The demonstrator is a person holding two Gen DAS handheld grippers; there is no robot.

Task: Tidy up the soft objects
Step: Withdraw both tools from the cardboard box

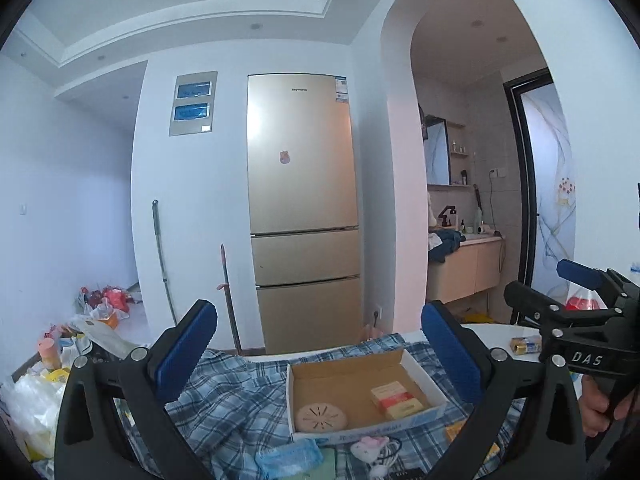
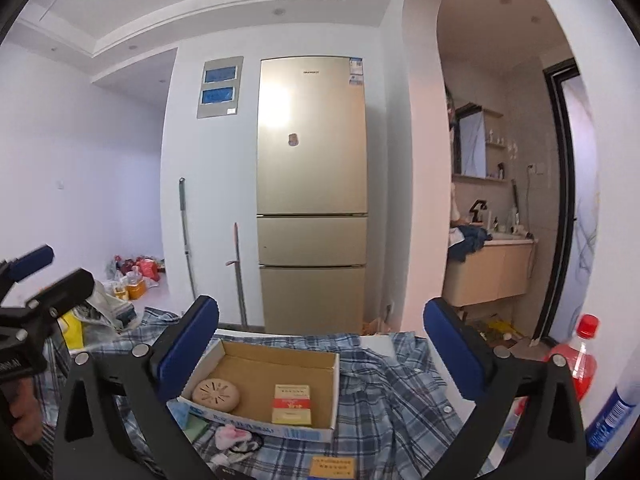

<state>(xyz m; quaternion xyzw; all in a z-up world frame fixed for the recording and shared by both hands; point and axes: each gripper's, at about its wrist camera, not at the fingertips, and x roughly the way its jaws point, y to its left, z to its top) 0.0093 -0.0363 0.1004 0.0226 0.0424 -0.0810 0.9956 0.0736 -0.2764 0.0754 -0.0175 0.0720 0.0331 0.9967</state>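
White-walled room, gold three-door fridge (image 1: 302, 208) dead centre in both views, arched opening to a washbasin nook at right. Table (image 1: 496, 330) at bottom of frame is draped with a blue plaid shirt (image 1: 236, 396), rumpled, spread under everything. On the shirt sits an open cardboard box (image 1: 360, 388); inside it a round beige perforated disc (image 1: 321, 417) at lower left and a red-and-yellow small packet (image 1: 394, 396) at right. Left gripper (image 1: 318, 356): jaws spread wide, nothing between the blue pads; in the left wrist view the box lies between and below the two fingers, shirt fabric running under both, no contact visible. Right gripper (image 2: 320, 354): also spread wide, empty; in the right wrist view the box sits low centre-left, its left corner partly behind the left finger, shirt collar and buttoned placket lower right. Each gripper shows in the other's camera: right one at the right edge of the left wrist view with a hand (image 1: 600, 404) on its handle, left one at the left edge of the right wrist view. Small stuff in front of the box: light-blue mesh pouch (image 1: 290, 458), pink-and-white soft toy thing (image 1: 370, 446), yellow card (image 2: 334, 468). Red-capped bottle (image 2: 578, 360) at right edge, bags and clutter at left.
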